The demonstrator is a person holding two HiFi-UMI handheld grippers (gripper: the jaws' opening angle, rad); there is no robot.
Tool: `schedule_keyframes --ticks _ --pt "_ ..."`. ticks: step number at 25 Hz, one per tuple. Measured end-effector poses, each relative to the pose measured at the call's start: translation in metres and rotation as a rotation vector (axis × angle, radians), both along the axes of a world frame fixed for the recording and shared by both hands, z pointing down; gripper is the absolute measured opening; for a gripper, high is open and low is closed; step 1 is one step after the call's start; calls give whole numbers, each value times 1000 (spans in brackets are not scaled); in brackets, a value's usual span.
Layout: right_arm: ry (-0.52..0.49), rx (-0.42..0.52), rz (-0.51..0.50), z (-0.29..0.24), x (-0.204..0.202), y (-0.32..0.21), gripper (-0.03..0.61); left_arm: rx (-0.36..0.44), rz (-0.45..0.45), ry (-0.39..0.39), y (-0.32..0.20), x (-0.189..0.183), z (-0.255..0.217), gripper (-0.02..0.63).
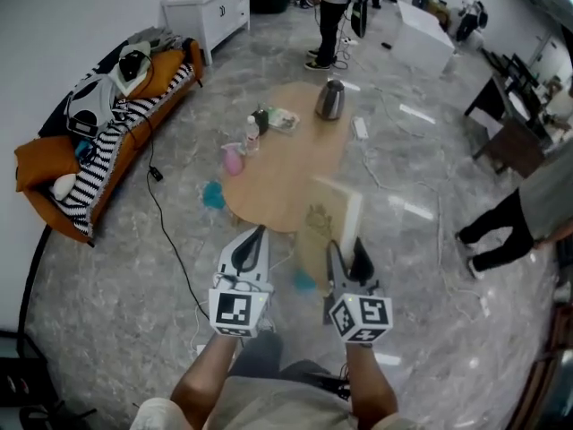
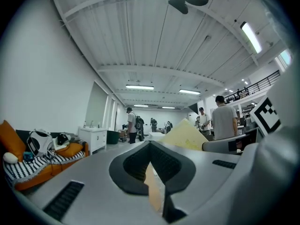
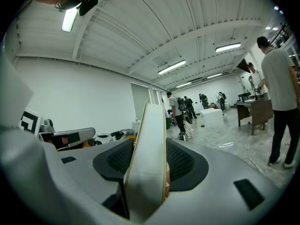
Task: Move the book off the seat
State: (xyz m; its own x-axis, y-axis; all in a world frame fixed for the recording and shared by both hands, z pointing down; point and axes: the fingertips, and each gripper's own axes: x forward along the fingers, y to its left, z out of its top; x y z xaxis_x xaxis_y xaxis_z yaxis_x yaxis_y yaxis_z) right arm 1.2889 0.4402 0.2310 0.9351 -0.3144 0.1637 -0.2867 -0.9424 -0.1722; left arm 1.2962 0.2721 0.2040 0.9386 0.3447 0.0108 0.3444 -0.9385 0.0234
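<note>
The book (image 1: 327,220) is a thick cream hardback held upright in the air over the near edge of the wooden table (image 1: 286,164). My right gripper (image 1: 345,256) is shut on its lower edge. In the right gripper view the book (image 3: 149,149) fills the gap between the jaws, page edges toward the camera. My left gripper (image 1: 254,238) hovers to the left of the book, apart from it, shut with nothing in it. The left gripper view shows its jaws closed to a thin slit (image 2: 152,168), with the book (image 2: 185,134) to the right.
On the table stand a metal kettle (image 1: 330,99), a pink bottle (image 1: 233,159) and small items. Teal stools (image 1: 213,195) sit by the table's near side. An orange sofa (image 1: 107,137) with clutter runs along the left. A black cable (image 1: 170,240) crosses the floor. People (image 1: 328,16) stand further off.
</note>
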Motion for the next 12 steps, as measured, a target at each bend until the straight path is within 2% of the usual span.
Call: schedule_keyframes --ticks 6,12 --pt "-32 8 -16 13 43 -4 222 0 -15 -44 -3 42 11 6" --pt "-77 17 -60 35 90 7 222 2 -47 -45 13 86 27 6"
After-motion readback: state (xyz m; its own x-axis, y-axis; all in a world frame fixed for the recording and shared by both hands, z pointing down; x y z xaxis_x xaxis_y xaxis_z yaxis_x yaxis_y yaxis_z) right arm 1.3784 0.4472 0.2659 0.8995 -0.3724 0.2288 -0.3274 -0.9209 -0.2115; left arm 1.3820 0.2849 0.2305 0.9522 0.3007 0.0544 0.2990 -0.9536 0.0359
